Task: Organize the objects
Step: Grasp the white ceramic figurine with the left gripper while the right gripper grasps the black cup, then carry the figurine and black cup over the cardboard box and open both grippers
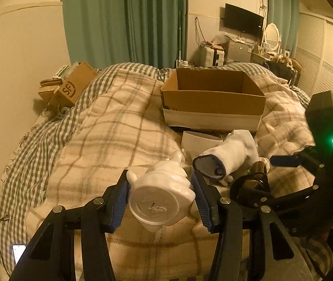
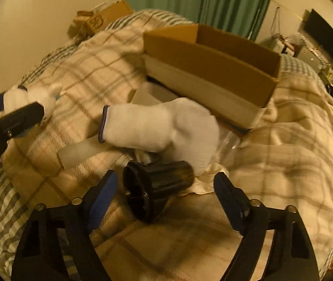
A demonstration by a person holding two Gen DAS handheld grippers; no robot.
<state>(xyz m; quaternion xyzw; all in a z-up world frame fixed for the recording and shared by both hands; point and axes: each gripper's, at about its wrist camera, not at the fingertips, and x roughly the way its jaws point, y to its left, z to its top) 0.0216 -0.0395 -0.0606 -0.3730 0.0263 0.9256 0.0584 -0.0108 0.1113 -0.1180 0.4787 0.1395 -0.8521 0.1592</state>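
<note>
Two claws: left claw [image 1: 160, 201] clamped on white figurine [image 1: 164, 194]; right claw [image 2: 164, 201] spread around black cup [image 2: 157, 187].

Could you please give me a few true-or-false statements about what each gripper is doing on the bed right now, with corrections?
1. The left gripper is closed on the white figurine. True.
2. The right gripper is clamped on the black cup. False: its jaws stand open on either side of the cup, which lies on its side on the blanket.
3. The white sock lies inside the cardboard box. False: it lies on the bed in front of the box.
4. The cardboard box is open at the top. True.
</note>
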